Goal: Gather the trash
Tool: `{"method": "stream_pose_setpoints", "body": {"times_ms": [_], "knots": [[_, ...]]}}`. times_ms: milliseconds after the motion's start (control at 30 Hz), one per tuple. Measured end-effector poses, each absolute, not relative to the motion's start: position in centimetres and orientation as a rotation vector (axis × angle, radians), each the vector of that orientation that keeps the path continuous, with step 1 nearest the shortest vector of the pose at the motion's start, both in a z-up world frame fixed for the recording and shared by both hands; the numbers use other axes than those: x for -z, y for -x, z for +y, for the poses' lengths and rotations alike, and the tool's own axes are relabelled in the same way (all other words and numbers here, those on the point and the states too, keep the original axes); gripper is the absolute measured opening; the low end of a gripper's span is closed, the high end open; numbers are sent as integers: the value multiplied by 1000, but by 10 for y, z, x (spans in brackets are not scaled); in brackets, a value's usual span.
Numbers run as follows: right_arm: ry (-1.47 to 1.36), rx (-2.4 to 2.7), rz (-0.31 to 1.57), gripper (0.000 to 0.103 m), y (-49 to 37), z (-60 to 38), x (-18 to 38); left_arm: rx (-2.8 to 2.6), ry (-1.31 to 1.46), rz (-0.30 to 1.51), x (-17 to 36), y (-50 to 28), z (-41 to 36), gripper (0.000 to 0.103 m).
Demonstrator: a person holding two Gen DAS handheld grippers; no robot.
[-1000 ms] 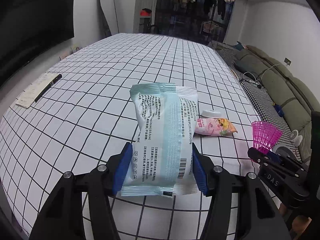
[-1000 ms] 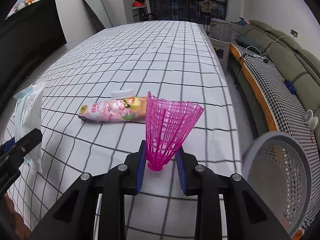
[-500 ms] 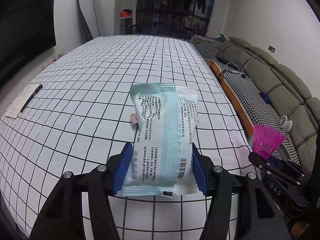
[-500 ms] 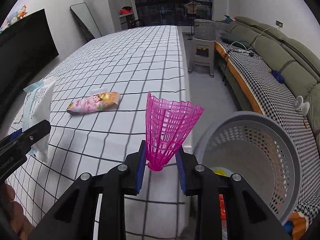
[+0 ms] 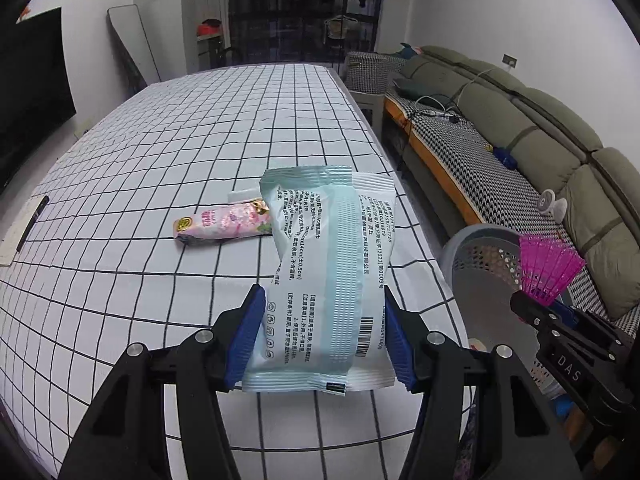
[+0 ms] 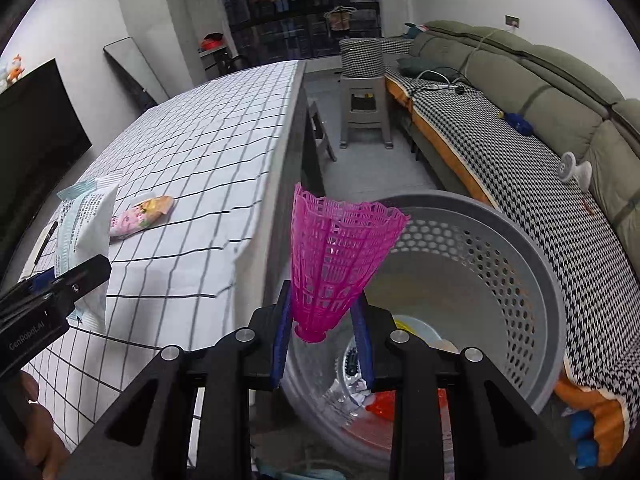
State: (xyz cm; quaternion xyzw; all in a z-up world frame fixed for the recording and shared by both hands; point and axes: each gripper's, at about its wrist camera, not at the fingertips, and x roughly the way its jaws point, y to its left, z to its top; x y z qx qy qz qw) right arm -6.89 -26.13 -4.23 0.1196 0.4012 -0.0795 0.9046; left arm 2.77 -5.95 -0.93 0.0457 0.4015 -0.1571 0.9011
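My left gripper (image 5: 322,336) is shut on a pale green and white wipes packet (image 5: 328,280), held above the table's front right part; the packet also shows in the right wrist view (image 6: 86,236). My right gripper (image 6: 323,338) is shut on a pink plastic shuttlecock (image 6: 338,268), held over the near rim of the grey perforated basket (image 6: 520,280). The shuttlecock (image 5: 548,272) and basket (image 5: 480,264) also show at the right of the left wrist view. A pink snack wrapper (image 5: 224,226) lies on the checked tablecloth (image 5: 160,160).
The basket holds several pieces of trash (image 6: 384,400). A small white lid (image 5: 242,197) lies behind the wrapper. A pen on paper (image 5: 30,224) is at the table's left edge. A sofa (image 5: 520,128) runs along the right; a grey stool (image 6: 364,108) stands beyond the table.
Both grippers have swung right. The right gripper with the shuttlecock went from over the table edge to over the basket. The left gripper, still holding the packet, now faces the table's right edge.
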Motion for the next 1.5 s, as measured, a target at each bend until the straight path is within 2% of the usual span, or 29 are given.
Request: {"method": "stream_pose_setpoints", "body": {"times_ms": [733,1500], "knots": [[-355,204,806,28,112,-360,49,448,-216,881,21,-14,-175,56],[-363,224,822,28,115,-386,53,530,-246,919,36,-14,-223,56]]}}
